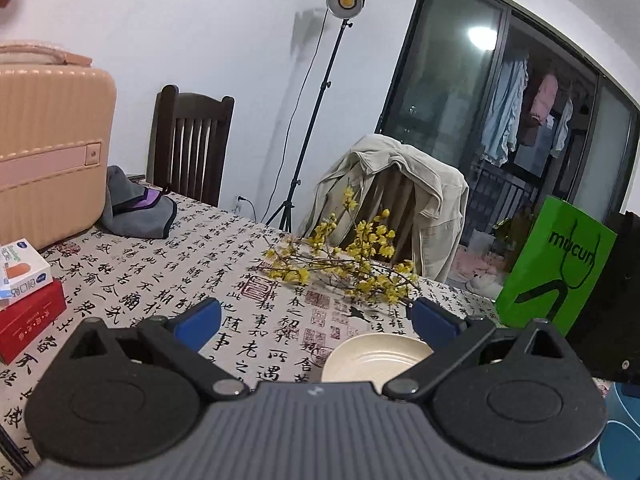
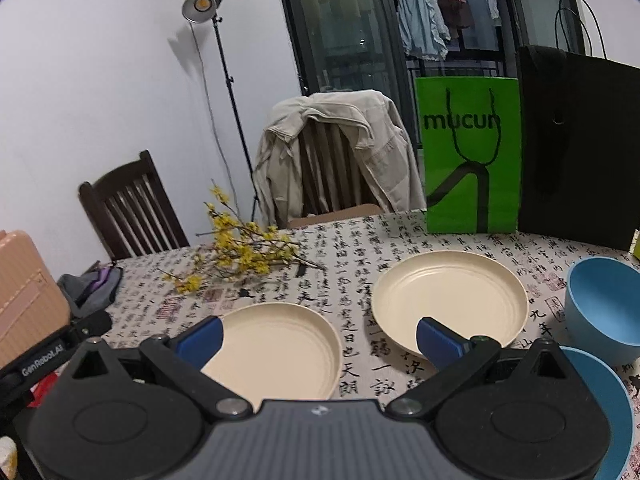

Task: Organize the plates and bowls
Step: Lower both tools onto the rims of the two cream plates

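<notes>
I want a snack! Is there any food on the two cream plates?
Empty. In the right wrist view both cream plates, the near one and the far one, show only bare ridged insides, with nothing lying on them.

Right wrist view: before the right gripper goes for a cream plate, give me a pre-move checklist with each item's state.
1. Right gripper open and holding nothing: ok.
2. Left gripper open and holding nothing: ok.
3. Near round cream plate lying flat and bare on the calligraphy-print tablecloth: ok.
4. Far round cream plate apart from the near plate, with cloth showing between them: ok.
5. Yellow flower branches lying clear of both plates: ok.
6. Two blue bowls to the right; whether they touch each other: cannot tell.
</notes>
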`<state>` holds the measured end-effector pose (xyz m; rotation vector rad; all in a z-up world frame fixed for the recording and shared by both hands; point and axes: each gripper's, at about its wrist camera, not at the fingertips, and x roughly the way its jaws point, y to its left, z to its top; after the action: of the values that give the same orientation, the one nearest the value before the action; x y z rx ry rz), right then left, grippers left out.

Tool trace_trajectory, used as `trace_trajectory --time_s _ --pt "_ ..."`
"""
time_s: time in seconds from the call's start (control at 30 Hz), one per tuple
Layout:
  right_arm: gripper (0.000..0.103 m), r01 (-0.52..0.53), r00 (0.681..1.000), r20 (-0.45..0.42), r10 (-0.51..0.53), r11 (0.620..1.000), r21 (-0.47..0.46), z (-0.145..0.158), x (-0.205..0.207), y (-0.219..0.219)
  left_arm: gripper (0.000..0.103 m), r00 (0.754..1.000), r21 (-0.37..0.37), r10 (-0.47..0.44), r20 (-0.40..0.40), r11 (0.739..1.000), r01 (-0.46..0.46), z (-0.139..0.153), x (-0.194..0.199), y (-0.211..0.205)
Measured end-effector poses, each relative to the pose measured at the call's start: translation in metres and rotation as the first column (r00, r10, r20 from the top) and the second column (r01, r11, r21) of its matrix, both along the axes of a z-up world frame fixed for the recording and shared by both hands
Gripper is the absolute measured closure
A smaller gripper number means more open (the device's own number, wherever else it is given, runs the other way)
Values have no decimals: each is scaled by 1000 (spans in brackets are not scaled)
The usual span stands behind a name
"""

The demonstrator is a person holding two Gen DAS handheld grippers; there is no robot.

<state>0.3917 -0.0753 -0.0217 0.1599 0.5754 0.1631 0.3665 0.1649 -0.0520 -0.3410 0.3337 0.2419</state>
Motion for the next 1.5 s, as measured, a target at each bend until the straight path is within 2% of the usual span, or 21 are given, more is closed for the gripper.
trace_trajectory --time_s 0.27,0.5,0.6,0.9,1.13,1.3,1.5 --pt "0 -23 998 -49 24 1000 20 -15 21 -6 0 999 -32 1 -36 999 -2 -16 10 9" --pt "0 -49 996 -71 47 999 -23 -27 38 -1 0 997 -89 -24 -78 996 17 -28 16 9" --pt "0 -62 994 -96 60 998 -14 -33 42 0 0 996 -71 2 -90 997 -8 -30 16 7" --pt "0 -72 987 -145 63 995 -61 -41 58 6 0 992 -61 0 -126 998 -7 -42 25 7" --pt "0 -83 980 -183 72 995 -52 -50 69 8 0 989 -49 16 -148 999 -24 -47 29 9" --pt "0 -107 973 -215 87 991 -79 -55 78 14 0 984 -57 7 -176 998 -17 -53 34 10" --pt "0 -115 965 -247 88 988 -99 -59 90 20 0 983 -31 -6 -183 1000 0 -58 37 5"
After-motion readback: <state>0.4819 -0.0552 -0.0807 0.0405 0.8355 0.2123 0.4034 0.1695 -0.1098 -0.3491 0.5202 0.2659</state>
